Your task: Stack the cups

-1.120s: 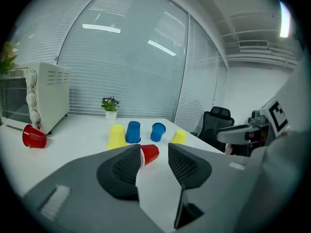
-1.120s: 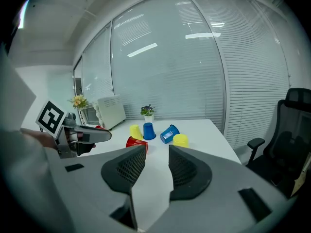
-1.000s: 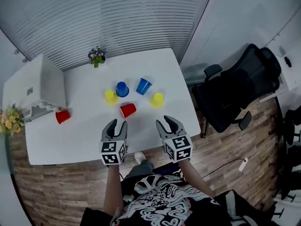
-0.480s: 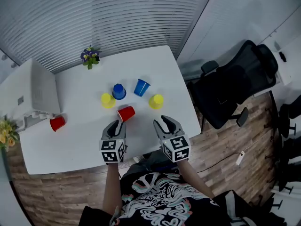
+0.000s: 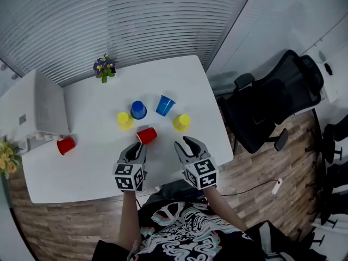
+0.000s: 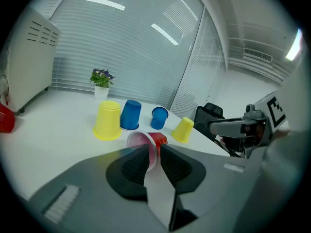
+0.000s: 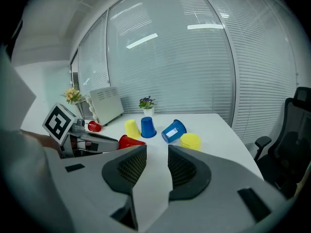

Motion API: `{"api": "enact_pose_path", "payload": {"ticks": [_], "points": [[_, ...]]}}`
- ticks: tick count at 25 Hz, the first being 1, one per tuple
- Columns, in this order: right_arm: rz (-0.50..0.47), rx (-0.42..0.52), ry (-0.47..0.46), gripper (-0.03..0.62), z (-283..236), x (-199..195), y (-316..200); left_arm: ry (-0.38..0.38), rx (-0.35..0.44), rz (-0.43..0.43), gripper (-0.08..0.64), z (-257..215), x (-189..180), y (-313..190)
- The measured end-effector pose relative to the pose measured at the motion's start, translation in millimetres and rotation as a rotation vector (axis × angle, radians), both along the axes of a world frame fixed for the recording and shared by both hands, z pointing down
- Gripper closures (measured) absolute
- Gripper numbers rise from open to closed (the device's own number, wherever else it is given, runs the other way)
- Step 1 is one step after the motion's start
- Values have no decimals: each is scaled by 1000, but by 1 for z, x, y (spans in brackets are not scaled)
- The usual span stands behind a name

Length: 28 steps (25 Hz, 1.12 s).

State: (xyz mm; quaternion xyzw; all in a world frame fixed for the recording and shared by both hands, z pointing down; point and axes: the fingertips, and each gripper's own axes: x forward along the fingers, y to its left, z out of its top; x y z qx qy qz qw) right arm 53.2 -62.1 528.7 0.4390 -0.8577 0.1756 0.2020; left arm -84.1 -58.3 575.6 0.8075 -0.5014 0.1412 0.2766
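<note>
Head view: the white bench carries six cups. The red cup lies on its side near the front edge, its mouth toward the left gripper, whose tips are at its rim. Behind it stand the left yellow cup and the standing blue cup, both mouth down and just beside each other. The tipped blue cup lies on its side, and the right yellow cup is mouth down near it. The far red cup lies well apart at the left, near a white appliance. A flower pot is at the back edge. The right gripper is over bare bench, to the right of the red cup. Left gripper view: the jaws have just been closing and now pinch the red cup's wall at the rim, one jaw inside the mouth and the other on the outside. Right gripper view: the jaws are spread with only bench surface between them. The red cup shows to their left, at the tip of the left gripper.
</note>
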Motion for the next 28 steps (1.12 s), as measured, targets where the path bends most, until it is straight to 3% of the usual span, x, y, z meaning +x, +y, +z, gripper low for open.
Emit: {"api": "enact_pose_path", "payload": {"ticks": [7,16,22,28], "points": [[-36,-3,-9,472,6,-6,-11,38,-3,-9,534,-1,-4,-11],[-44,8,-27,494,10,-12,-12,158,-16,-26,546,-3,-7,-7],[-54,-18,-150,474,5,-22,-18,270,-3,-38,548,-9,-9,-7],[-69,-28,-283,454,-5,-28,-22,424,62,-9,548,-31,-1,-10]]}}
